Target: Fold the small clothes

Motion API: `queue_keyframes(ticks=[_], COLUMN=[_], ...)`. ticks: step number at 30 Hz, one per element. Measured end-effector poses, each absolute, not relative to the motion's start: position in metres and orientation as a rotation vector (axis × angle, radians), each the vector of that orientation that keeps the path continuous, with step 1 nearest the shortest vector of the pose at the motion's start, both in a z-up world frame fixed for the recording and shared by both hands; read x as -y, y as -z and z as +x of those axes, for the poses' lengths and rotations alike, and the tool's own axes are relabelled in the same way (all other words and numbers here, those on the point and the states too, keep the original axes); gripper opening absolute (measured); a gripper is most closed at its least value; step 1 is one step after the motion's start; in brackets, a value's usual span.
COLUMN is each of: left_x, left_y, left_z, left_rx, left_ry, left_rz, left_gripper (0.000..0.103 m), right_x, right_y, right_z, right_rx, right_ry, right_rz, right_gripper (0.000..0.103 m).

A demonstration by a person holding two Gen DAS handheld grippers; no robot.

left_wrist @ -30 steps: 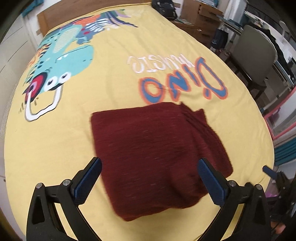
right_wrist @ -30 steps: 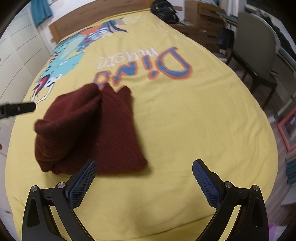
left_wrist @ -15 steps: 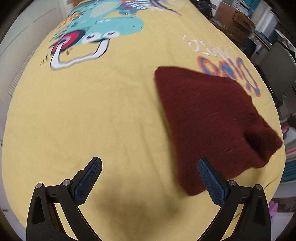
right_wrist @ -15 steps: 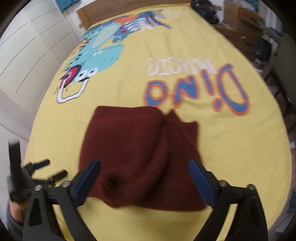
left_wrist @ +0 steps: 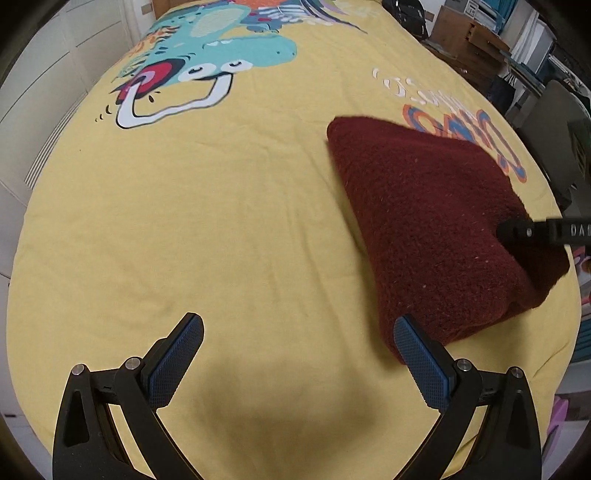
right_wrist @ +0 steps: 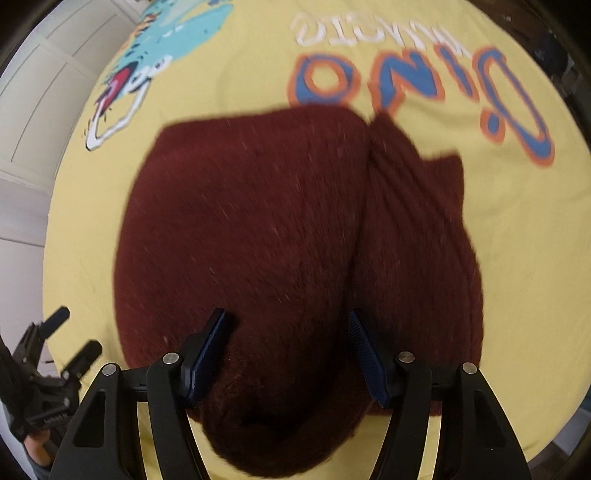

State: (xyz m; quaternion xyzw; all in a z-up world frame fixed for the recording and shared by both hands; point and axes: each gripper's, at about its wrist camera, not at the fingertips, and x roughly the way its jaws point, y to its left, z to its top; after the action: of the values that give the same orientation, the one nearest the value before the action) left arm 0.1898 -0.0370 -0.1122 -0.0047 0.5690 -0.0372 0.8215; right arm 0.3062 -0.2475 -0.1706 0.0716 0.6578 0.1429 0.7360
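A dark red knitted garment (left_wrist: 436, 221) lies folded on the yellow dinosaur bedsheet (left_wrist: 221, 203). My left gripper (left_wrist: 297, 325) hangs open over bare sheet, with the garment's near left corner right behind its right finger (left_wrist: 421, 362). In the right wrist view the garment (right_wrist: 258, 221) fills the middle. My right gripper (right_wrist: 286, 315) points down onto its near edge. Its jaws are closing with a bunched hump of the knit between them, and the pads do not visibly pinch it. Part of the right gripper (left_wrist: 546, 232) shows above the garment's right end.
White wardrobe doors (left_wrist: 44, 74) run along the bed's left side. A grey chair (left_wrist: 554, 140), cardboard boxes (left_wrist: 469, 40) and a black bag (left_wrist: 406, 11) stand beyond the right and far edges. The left gripper (right_wrist: 55, 354) shows low on the left in the right wrist view.
My left gripper slid left, off the garment onto bare sheet. My right gripper swung over the garment and sank toward its near edge, its jaws narrowing.
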Motion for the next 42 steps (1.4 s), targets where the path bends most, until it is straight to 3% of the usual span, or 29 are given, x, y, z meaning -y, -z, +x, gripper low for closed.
queue_keyframes(ticks=[3,4,8,20,30,35,39,41,42], left_x=[0.039,0.039,0.047,0.068,0.09,0.095,0.108,0.12,0.125], left_y=[0.116,0.118,0.122,0.109,0.111,0.115,0.111,0.107,0.105], left_z=[0.189,0.19,0.191,0.193,0.198,0.206,0.226,0.238,0.244], left_rx=[-1.224,-1.229,-1.253,-1.218,-1.219,-1.235,-1.248,-1.244,-1.244], left_ry=[0.084,0.085,0.105,0.147,0.183,0.198,0.236,0.254,0.266], left_rz=[-0.012,-0.015,0.004,0.05,0.069,0.04,0.002,-0.016,-0.023], left_gripper=[0.102,0.102,0.102,0.102,0.102,0.102,0.102,0.102,0.102], right_x=[0.255,0.257,0.261,0.324,0.363,0.371,0.374,0.378,0.377], right_y=[0.179,0.181,0.177,0.119,0.166,0.176,0.176,0.176,0.176], right_z=[0.299,0.296,0.286,0.272,0.246,0.24,0.237,0.236,0.238], right_rx=[-1.458,-1.458,-1.404,-1.211,-1.297,-1.29,-1.291,-1.287,-1.287], right_ry=[-0.347,-0.37,-0.399,-0.3,-0.163,-0.159,-0.143,-0.126,-0.118], right_rz=[0.197,0.219,0.242,0.228,0.129,0.21,0.217,0.231,0.232], right_gripper=[0.057,0.043,0.029,0.02,0.019,0.024,0.038,0.054,0.058])
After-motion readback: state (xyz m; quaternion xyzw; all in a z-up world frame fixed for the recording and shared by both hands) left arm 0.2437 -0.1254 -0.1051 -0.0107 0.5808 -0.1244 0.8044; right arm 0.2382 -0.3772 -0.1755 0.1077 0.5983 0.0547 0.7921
